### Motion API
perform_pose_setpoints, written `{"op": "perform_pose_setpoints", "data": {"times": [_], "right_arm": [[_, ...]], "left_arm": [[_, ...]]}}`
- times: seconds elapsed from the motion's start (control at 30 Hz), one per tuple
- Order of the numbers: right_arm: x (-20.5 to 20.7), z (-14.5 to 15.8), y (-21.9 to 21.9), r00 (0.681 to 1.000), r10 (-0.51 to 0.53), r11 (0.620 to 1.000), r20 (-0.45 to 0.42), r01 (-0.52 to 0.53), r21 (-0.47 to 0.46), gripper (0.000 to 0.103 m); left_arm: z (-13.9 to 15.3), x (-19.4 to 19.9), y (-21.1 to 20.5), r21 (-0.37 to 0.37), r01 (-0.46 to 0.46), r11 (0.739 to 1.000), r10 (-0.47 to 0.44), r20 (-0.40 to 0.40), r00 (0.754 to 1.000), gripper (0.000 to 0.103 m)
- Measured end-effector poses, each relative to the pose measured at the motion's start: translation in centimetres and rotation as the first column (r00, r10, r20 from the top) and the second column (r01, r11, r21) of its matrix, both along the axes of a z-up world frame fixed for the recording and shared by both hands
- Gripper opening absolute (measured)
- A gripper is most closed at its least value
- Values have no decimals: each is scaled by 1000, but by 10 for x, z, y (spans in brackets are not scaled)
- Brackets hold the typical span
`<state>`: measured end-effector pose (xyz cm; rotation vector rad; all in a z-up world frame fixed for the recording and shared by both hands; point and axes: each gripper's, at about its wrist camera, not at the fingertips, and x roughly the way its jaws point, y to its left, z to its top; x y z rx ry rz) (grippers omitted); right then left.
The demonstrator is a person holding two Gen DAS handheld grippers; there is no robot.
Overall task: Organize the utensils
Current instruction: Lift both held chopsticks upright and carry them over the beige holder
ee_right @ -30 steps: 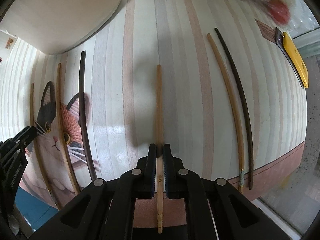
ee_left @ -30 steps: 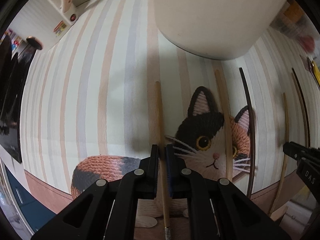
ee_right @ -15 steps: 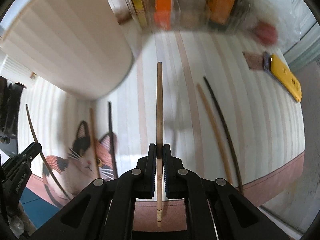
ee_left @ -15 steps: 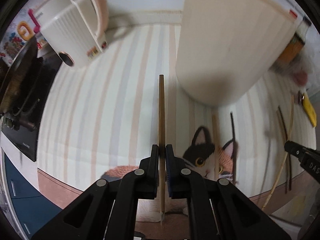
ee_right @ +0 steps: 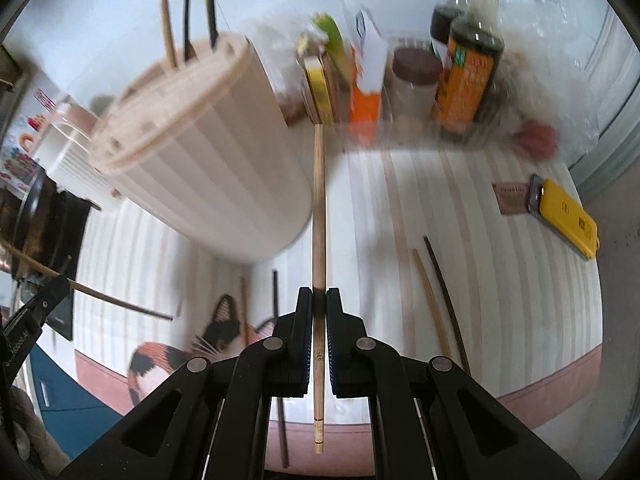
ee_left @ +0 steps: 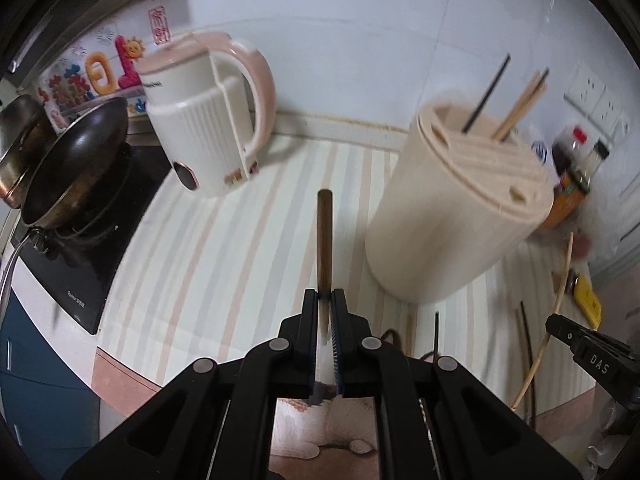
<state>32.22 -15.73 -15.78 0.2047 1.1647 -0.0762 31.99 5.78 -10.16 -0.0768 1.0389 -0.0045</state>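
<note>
My left gripper [ee_left: 325, 294] is shut on a light wooden chopstick [ee_left: 324, 236], held in the air and pointing forward, left of the cream utensil holder [ee_left: 452, 216]. My right gripper [ee_right: 319, 292] is shut on another light wooden chopstick [ee_right: 319, 208], held up right of the same holder [ee_right: 208, 148]. The holder has three chopsticks [ee_right: 188, 12] standing in its slotted lid. Several chopsticks, light and dark, lie on the striped cat mat: a pair [ee_right: 436, 300] at the right and a pair [ee_right: 260, 292] near the holder's base. The right gripper [ee_left: 592, 356] also shows in the left wrist view.
A white and pink kettle [ee_left: 208, 128] stands left of the holder, next to a stove with a dark pan [ee_left: 68, 160]. Sauce bottles [ee_right: 468, 64] and boxes line the back wall. A yellow tool [ee_right: 568, 216] lies at the mat's right edge.
Both grippers have lifted their chopsticks off the mat and risen and tilted up, so the holder's top and the back wall have come into view.
</note>
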Motion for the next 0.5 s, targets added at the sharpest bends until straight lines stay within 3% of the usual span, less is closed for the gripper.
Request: {"op": "perform_pose_setpoints", "data": {"times": [0.27,0.5], "right_arm": [[8,49,3,994,15,1000,107,-18,24,7],[31,117,-10,974,2,996,227,-22,86,7]], "left_arm": [[43,2,13,-32,-43,999,46,97,994,4],[112,4,10,-88,-46,995,62,200,978,4]]}}
